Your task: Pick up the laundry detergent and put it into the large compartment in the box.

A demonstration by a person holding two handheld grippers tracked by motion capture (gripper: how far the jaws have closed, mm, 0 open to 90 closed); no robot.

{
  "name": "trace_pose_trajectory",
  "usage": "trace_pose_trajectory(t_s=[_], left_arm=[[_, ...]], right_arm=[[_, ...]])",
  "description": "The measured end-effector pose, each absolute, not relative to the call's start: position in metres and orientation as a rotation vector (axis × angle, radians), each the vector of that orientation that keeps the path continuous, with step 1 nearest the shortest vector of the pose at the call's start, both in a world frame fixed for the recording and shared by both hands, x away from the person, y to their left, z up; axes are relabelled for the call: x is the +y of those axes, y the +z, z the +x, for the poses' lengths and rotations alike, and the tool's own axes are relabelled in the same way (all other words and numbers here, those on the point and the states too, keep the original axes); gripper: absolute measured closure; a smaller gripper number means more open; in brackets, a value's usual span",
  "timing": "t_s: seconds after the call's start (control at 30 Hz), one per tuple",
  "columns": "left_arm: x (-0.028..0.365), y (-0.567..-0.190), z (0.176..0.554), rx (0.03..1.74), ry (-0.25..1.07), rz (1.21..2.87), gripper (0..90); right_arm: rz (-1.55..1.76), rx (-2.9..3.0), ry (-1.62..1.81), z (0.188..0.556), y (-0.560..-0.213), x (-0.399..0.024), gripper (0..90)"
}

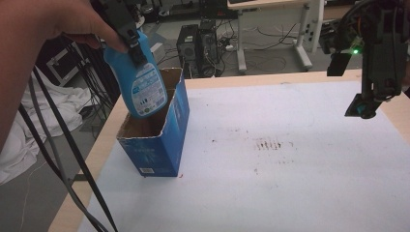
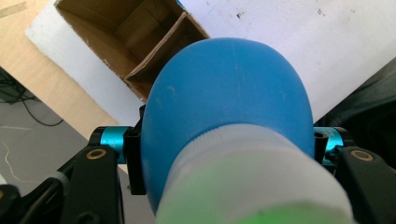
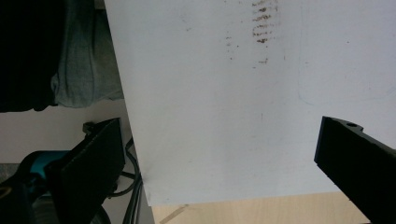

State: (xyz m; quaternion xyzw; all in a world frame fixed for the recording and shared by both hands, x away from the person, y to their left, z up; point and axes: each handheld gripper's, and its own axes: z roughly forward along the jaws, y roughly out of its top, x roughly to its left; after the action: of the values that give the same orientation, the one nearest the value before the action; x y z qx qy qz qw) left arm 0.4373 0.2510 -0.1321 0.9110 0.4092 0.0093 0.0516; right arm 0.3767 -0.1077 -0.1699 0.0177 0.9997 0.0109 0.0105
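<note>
Overhead, the left tongs (image 1: 131,41) pinch a blue bottle (image 1: 142,87), its base dipping into an open blue carton (image 1: 164,140) on the white surface (image 1: 290,183); right tongs (image 3: 219,158) hang spread apart.

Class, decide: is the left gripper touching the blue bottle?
Touching. The left gripper view shows the left gripper with its jaws pressed against both sides of the blue bottle; the high view shows it held above the box.
</note>
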Motion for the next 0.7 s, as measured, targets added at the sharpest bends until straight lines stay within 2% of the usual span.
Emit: trace_pose_trajectory(t_s=[0.53, 0.7], left_arm=[[0.254, -0.184, 0.444, 1.182, -0.006, 2.819, 38.5], [0.251, -0.203, 0.443, 1.099, -0.007, 2.879, 38.6]], right_arm=[[0.078, 3.119, 0.027, 0.374, -0.168, -0.107, 1.2], [0.076, 3.114, 0.029, 0.374, -0.168, -0.108, 1.2]])
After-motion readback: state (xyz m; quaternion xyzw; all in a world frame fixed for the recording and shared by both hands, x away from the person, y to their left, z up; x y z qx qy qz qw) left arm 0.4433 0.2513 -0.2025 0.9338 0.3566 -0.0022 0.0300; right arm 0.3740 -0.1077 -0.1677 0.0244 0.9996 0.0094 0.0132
